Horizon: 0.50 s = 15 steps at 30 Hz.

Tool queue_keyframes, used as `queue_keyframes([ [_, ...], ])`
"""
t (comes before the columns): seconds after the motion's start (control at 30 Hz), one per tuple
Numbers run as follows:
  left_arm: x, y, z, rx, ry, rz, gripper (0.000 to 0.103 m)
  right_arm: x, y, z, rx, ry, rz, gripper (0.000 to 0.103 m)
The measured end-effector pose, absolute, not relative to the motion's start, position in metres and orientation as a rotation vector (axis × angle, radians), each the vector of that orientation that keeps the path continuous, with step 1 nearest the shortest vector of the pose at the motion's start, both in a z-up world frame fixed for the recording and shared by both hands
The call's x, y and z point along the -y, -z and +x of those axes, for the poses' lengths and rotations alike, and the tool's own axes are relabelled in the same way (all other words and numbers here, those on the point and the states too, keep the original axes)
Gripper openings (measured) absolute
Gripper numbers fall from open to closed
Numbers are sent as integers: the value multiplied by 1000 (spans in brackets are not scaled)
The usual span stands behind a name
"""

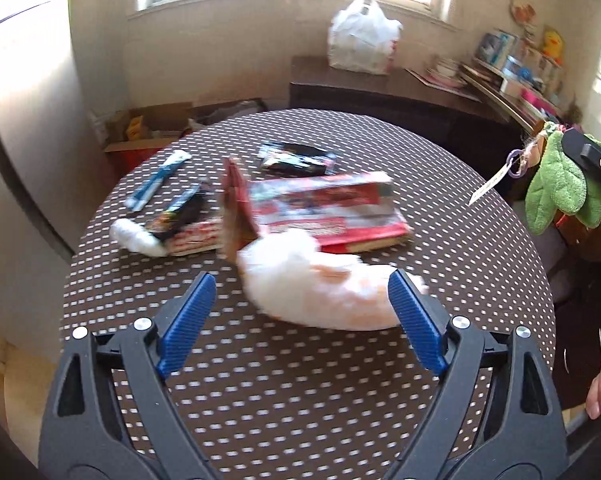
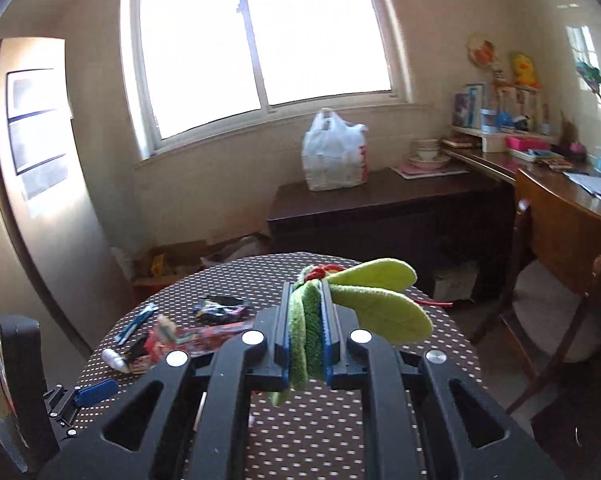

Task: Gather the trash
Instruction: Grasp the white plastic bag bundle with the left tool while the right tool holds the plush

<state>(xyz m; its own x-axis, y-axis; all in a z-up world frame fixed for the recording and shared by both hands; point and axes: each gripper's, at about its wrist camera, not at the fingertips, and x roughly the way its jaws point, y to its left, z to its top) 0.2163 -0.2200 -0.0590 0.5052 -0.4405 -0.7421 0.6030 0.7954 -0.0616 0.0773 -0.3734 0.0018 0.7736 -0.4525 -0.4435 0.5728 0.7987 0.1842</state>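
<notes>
On the round table (image 1: pixel 308 392), covered in a dark brown cloth with white dots, a crumpled white tissue (image 1: pixel 320 292) stained pale orange lies nearest the left gripper (image 1: pixel 302 312); it is a soft, blurred lump whose long axis runs roughly left to right across the left wrist view, its right end reaching behind the right blue pad. The left gripper's fingers are spread wide above the cloth with nothing pinched, and the tissue sits just beyond and between their tips. Behind the tissue lies a long red printed carton (image 1: pixel 332 208), flattened, its length also running left to right, with an open flap standing up at its left end. Further left, a smaller white wad (image 1: pixel 134 238) touches a dark wrapper (image 1: pixel 180 214), and a blue-and-white sachet (image 1: pixel 158 180) points diagonally towards the far table edge; a dark packet (image 1: pixel 296 158) lies beyond the carton. The right gripper (image 2: pixel 307 320) has its fingers pressed together on a green plush toy (image 2: pixel 364 300), whose two lime leaf-shaped flaps stick out to the right of the fingertips, with red cord at the top. A white plastic bag (image 2: pixel 334 156) stands on a dark sideboard (image 2: pixel 380 200) under the window.
</notes>
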Motion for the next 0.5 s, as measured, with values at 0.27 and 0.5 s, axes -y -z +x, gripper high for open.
queue_keyframes([
  [0.27,266,85,212,-868,635,294,92,413,21,50,-426,654,382,12],
  [0.5,273,102,224,-819,600,307,92,426,37,45,-461,661,429,12],
])
